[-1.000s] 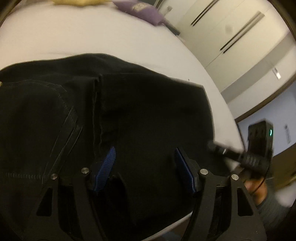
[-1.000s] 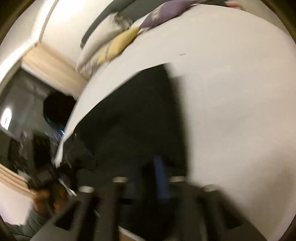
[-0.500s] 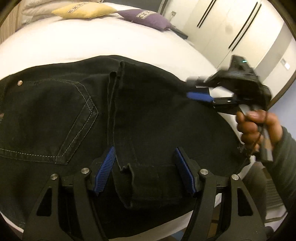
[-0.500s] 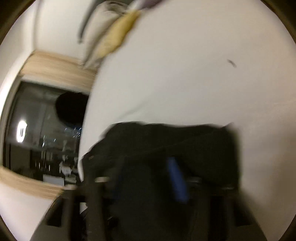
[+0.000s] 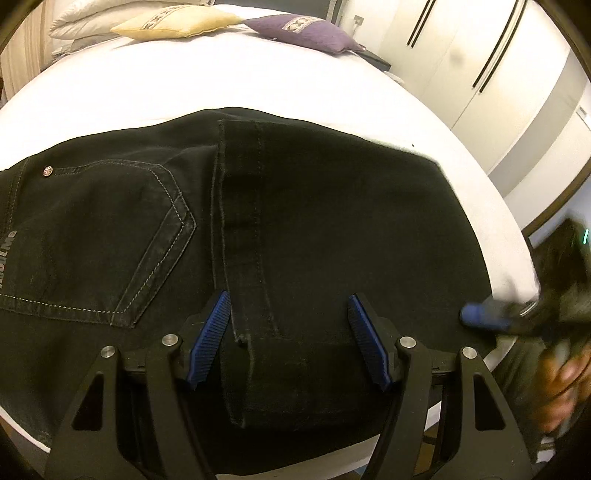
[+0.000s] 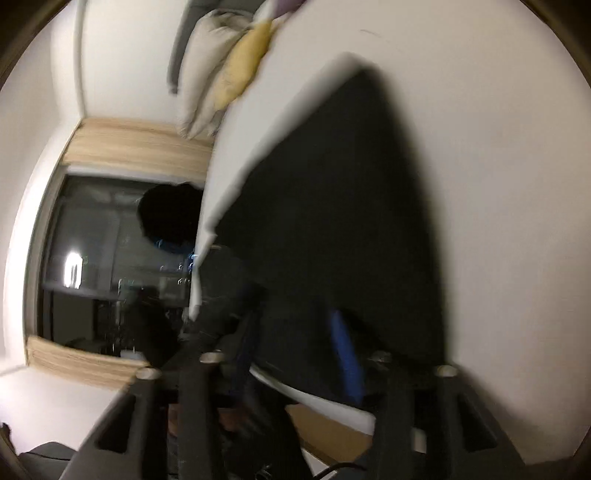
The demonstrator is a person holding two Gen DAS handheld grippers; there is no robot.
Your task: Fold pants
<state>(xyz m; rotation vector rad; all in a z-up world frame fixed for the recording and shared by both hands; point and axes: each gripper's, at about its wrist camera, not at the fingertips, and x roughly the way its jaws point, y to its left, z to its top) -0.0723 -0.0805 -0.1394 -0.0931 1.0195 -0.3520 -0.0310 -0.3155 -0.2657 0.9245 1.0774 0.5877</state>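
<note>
Black pants (image 5: 314, 229) folded flat, back pocket up

The pants (image 5: 314, 221) lie folded on the bed (image 5: 129, 85), at its near edge. Two cushions (image 5: 177, 24) lie far behind them, pillows (image 5: 81, 18) to their left.
</note>
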